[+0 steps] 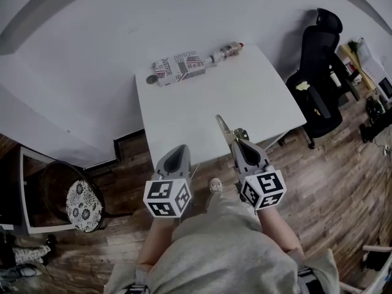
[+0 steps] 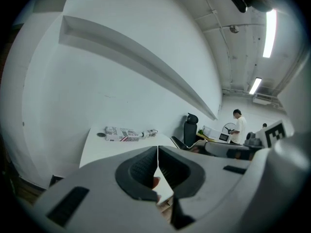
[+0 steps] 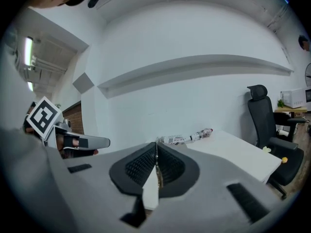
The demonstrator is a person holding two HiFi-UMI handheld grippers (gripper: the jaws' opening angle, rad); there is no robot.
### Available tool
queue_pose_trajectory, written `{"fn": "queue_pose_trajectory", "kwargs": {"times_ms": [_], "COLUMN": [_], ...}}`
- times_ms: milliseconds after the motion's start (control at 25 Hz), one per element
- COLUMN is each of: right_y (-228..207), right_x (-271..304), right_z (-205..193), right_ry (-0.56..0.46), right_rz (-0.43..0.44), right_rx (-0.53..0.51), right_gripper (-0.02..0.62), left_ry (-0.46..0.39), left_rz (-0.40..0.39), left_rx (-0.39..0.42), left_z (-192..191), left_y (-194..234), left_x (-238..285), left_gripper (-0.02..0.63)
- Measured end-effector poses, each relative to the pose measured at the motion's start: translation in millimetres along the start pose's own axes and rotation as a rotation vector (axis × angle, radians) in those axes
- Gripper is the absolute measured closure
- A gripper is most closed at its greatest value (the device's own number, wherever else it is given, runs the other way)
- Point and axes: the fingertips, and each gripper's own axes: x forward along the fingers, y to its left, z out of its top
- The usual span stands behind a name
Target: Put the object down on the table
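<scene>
Head view: a person stands at the near edge of a white counter, one gripper in each hand, both pointing toward the far wall.

Right gripper: its fingers are pinched on a thin gold-coloured object. In the right gripper view the object shows as a narrow gold strip clamped edge-on between the ribbed pads. In the head view it juts out ahead of the fingers to a pointed tip over the near part of the counter. What kind of object it is cannot be made out, nor whether its tip touches the counter.

Left gripper: its fingers are pressed together with nothing between them. It sits at the counter's near edge, just beside the right gripper.

Far edge of the counter: a newsprint-patterned box, with a wrapped bottle at its right end and a small dark round item at its left. All three are well apart from the grippers.

Surroundings: a black office chair stands right of the counter, a seat with a patterned cushion is at lower left, and the floor is wood plank.
</scene>
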Motion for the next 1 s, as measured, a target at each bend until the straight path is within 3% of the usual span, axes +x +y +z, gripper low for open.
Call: {"fn": "queue_pose_trajectory", "kwargs": {"times_ms": [360, 1000], "right_y": [-43.2, -84.5], "right_x": [62.6, 149.1], "right_z": [11.8, -13.6], "right_ry": [0.031, 0.130], "right_rz": [0.050, 0.120], "right_rx": [-0.005, -0.036], "right_gripper": [0.584, 0.584], "left_ry": [-0.016, 0.001], "left_rz": [0.059, 0.145], "left_rx": [-0.002, -0.044], "left_z": [24.1, 27.4], "left_y": [8.4, 36.1], "left_x": [56.3, 120.8], "left_gripper": [0.597, 0.597]}}
